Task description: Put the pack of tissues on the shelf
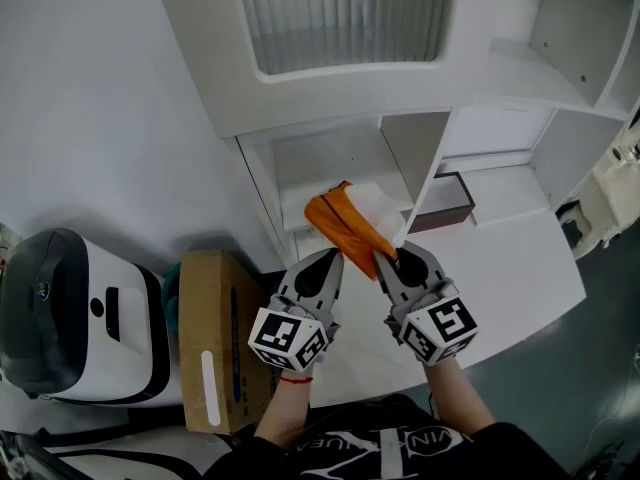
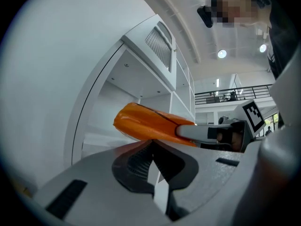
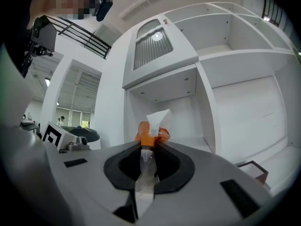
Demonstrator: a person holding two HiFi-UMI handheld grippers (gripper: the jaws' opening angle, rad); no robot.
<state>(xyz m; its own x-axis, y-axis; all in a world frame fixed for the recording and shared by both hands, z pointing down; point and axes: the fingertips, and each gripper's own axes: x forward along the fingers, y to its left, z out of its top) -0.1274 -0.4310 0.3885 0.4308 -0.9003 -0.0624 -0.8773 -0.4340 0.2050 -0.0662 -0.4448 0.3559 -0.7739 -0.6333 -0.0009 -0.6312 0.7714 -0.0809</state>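
Observation:
The pack of tissues (image 1: 343,224) is orange, with a white tissue (image 1: 381,208) sticking out of it. My right gripper (image 1: 383,259) is shut on its near plastic edge and holds it up in front of the open shelf compartment (image 1: 330,166). In the right gripper view the pack (image 3: 150,133) juts from the closed jaws of the right gripper (image 3: 146,147), with the compartment behind it. My left gripper (image 1: 331,255) is shut and empty, just left of the pack. In the left gripper view the pack (image 2: 143,123) hangs beyond the left gripper (image 2: 151,147).
A brown tissue box (image 1: 446,202) lies in the compartment to the right. A white counter (image 1: 525,263) runs out below it. On the left stand a cardboard box (image 1: 213,338) and a white and grey appliance (image 1: 80,313). A ribbed panel (image 1: 345,13) tops the unit.

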